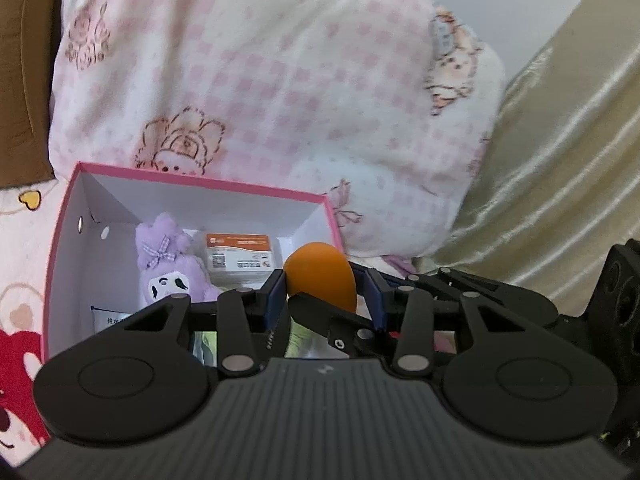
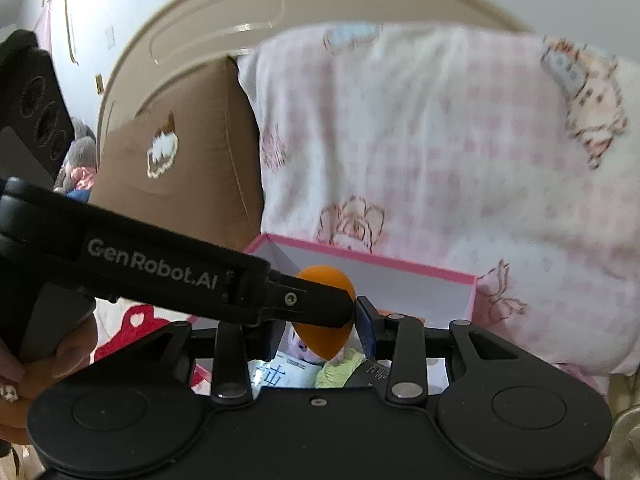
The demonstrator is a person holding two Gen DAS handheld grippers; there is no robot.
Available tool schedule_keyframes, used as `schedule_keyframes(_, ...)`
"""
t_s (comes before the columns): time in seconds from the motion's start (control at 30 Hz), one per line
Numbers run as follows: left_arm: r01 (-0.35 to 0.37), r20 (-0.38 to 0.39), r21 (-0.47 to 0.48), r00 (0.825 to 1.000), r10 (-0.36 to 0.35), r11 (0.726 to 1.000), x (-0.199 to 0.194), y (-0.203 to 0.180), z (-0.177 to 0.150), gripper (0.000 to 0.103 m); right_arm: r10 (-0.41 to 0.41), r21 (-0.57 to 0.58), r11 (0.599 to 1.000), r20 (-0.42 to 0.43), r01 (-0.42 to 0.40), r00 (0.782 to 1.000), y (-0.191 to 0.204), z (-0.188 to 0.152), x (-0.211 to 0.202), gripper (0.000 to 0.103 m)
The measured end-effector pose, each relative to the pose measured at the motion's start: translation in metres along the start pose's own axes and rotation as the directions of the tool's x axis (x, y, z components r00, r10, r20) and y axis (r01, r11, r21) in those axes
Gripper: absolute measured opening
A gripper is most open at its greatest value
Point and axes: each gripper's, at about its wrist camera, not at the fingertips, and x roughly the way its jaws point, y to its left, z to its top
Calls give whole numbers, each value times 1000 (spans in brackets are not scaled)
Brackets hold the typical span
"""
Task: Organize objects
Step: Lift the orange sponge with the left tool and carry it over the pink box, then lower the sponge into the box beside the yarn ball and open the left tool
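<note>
An orange egg-shaped sponge (image 1: 322, 276) sits low in the middle of both frames, above an open pink box (image 1: 200, 181) on a bed. The left gripper (image 1: 325, 294) has its fingers (image 1: 275, 295) closed on the sponge's sides. The right gripper (image 2: 320, 322) also seems to pinch the sponge, its near finger (image 2: 366, 326) beside it. Inside the box lie a purple plush toy (image 1: 168, 260) and a small carton (image 1: 238, 258). A pink checked pillow (image 1: 280, 80) fills the upper frame.

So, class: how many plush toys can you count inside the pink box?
1: a purple plush toy with a gingham bow lies at the left of the pink box, beside an orange-and-white carton. The grippers block the box's near part, so more may be hidden.
</note>
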Motion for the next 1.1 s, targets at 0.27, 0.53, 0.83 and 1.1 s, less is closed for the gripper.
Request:
schedule_keyframes(0.27, -19, -85, -60, 996, 13, 998, 42, 30, 5, 42, -42, -35, 999, -40, 41, 998, -4, -10, 45, 42)
schedule_keyframes(0.53, -28, -103, -80, 994, 20, 996, 75, 45, 5, 41, -60, -108, 993, -92, 50, 994, -16, -10, 80, 42)
schedule_keyframes(0.83, -29, -98, -132, 995, 16, 991, 95, 52, -2, 41, -74, -132, 990, -165, 52, 983, -30, -7, 99, 42)
schedule_keyframes(1.1, -32, -107, -166, 994, 15, 986, 104, 54, 1, 41, -81, -123, 991, -192, 58, 978, -39, -3, 108, 42)
